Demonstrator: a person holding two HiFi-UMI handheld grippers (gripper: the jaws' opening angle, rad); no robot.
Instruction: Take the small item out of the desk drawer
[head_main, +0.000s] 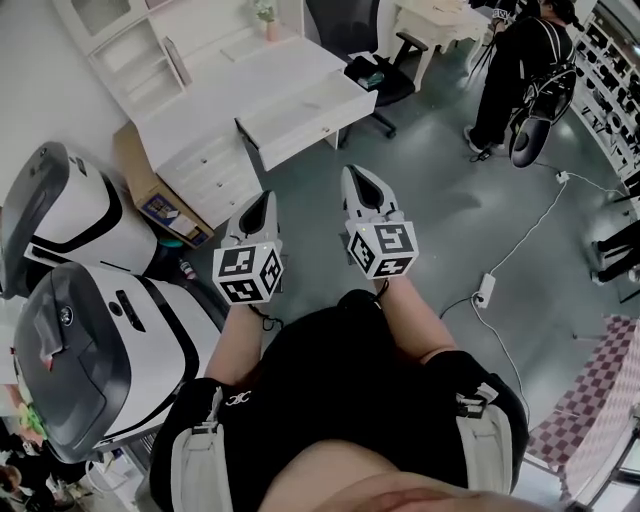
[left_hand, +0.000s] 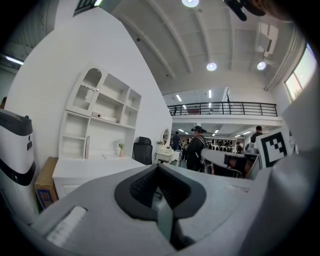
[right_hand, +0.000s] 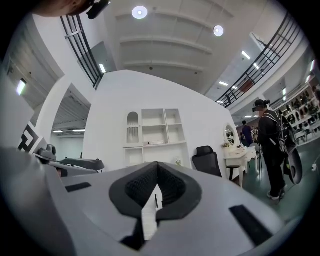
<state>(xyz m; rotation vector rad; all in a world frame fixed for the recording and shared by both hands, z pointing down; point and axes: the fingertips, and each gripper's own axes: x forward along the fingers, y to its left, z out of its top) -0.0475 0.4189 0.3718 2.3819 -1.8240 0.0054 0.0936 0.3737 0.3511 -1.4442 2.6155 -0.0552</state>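
The white desk (head_main: 240, 85) stands ahead of me, with a stack of side drawers (head_main: 205, 165). A wide drawer (head_main: 305, 115) seems pulled out from under the top; its inside is hidden from here, and I see no small item. Both grippers hang in the air over the grey floor, short of the desk. My left gripper (head_main: 264, 197) is shut and holds nothing; its jaws meet in the left gripper view (left_hand: 159, 167). The right gripper (head_main: 355, 172) is also shut and empty, and its tips touch in the right gripper view (right_hand: 156, 167).
A black office chair (head_main: 385, 75) stands right of the desk. A person in black (head_main: 520, 70) stands at the far right. Two large white machines (head_main: 70, 210) (head_main: 90, 350) and a cardboard box (head_main: 150, 195) are on the left. A power strip (head_main: 485, 290) with cable lies on the floor.
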